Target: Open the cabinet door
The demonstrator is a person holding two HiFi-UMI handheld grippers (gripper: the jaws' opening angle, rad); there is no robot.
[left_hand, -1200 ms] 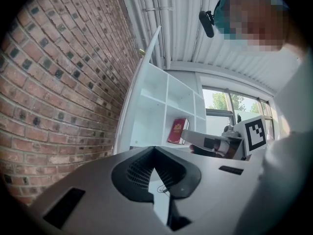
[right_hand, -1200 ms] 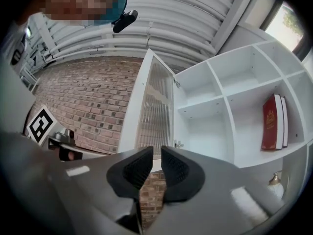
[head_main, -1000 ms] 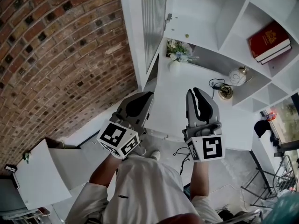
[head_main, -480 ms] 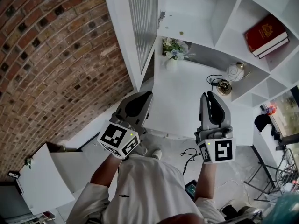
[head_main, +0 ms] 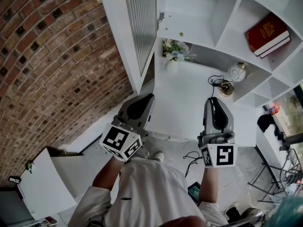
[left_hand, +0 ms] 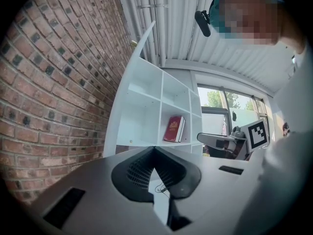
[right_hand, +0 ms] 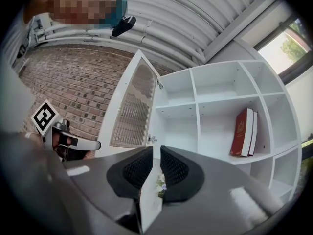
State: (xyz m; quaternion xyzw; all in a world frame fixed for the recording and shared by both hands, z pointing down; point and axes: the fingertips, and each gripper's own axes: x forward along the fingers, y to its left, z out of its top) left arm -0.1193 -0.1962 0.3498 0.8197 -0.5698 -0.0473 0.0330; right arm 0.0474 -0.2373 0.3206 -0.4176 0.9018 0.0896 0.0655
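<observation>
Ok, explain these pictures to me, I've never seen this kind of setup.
There is no robot here: a person holds a hand-operated claw in each hand. The head view comes from a camera on their head, looking down at the left claw and right claw. The two gripper views come from cameras riding on each claw, looking along its jaws. In front stands a white shelf unit beside a brick wall. Its slatted door is swung open. Inside are a red book and a small bunch of flowers. Neither claw holds anything: the left one's jaws are together, the right one's a sliver apart.
</observation>
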